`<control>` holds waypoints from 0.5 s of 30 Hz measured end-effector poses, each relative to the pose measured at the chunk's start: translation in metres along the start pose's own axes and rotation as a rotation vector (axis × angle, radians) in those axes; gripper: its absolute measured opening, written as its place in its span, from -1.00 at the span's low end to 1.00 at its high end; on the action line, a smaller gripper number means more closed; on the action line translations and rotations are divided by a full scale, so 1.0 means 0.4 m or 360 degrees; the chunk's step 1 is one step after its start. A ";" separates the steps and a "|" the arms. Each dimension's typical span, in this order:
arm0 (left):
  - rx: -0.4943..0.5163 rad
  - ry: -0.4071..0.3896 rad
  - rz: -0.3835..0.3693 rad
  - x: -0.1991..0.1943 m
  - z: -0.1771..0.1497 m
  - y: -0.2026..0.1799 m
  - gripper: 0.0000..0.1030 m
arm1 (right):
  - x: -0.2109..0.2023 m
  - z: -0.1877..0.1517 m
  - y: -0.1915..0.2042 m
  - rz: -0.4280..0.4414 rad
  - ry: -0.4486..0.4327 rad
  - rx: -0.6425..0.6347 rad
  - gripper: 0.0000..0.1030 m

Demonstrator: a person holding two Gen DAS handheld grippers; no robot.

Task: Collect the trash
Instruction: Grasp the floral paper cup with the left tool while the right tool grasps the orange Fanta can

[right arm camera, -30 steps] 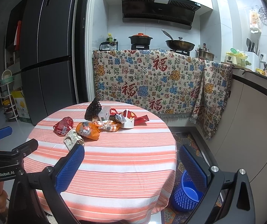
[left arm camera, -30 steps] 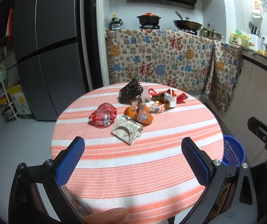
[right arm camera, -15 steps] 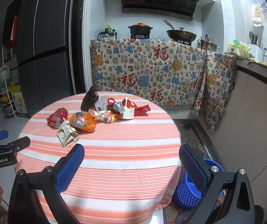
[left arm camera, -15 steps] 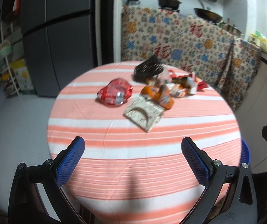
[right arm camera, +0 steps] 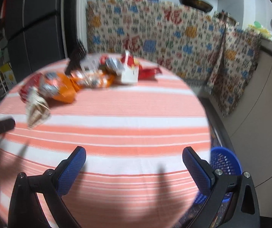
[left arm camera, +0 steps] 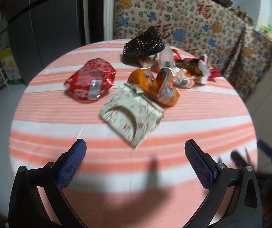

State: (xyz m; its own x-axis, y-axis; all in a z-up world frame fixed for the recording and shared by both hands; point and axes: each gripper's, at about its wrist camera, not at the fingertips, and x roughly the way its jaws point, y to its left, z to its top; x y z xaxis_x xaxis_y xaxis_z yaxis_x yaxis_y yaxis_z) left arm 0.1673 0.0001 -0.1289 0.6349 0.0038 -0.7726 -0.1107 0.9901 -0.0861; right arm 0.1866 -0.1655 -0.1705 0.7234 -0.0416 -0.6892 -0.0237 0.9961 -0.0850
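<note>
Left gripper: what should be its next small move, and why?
Probably ease the left gripper forward and down onto the beige carton. Its jaws stand open and empty, and that flattened carton is the nearest piece of trash, almost centred ahead of them, at the near edge of the pile. The blue basket waits beside the table.

The left gripper (left arm camera: 135, 149) has its blue-padded fingers (left arm camera: 73, 161) spread wide apart with nothing between them. The right gripper (right arm camera: 134, 156) likewise has its fingers (right arm camera: 196, 169) spread wide, gripping nothing.
</note>
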 end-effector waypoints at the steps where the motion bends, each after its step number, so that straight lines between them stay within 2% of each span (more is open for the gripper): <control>1: -0.0009 0.0009 0.0026 0.024 0.017 -0.015 0.99 | 0.024 -0.002 0.000 -0.0010 0.0035 0.0002 1.00; 5: -0.0034 0.0039 0.0168 0.101 0.063 -0.051 0.99 | 0.080 -0.007 -0.001 -0.0034 0.0121 0.0017 1.00; 9: -0.0093 0.0064 0.0284 0.152 0.081 -0.032 0.99 | 0.091 -0.007 -0.001 -0.0025 0.0126 0.0027 1.00; 15: -0.0120 0.0089 0.0219 0.136 0.058 0.064 0.99 | 0.106 0.005 0.005 0.0012 0.0147 0.0012 1.00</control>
State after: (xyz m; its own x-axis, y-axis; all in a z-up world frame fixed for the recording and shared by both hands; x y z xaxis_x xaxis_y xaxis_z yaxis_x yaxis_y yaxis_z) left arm 0.2167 0.0288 -0.1586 0.5667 0.1285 -0.8138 -0.2518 0.9675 -0.0225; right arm 0.2184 -0.1652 -0.1985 0.6566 -0.0408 -0.7531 -0.0232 0.9970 -0.0742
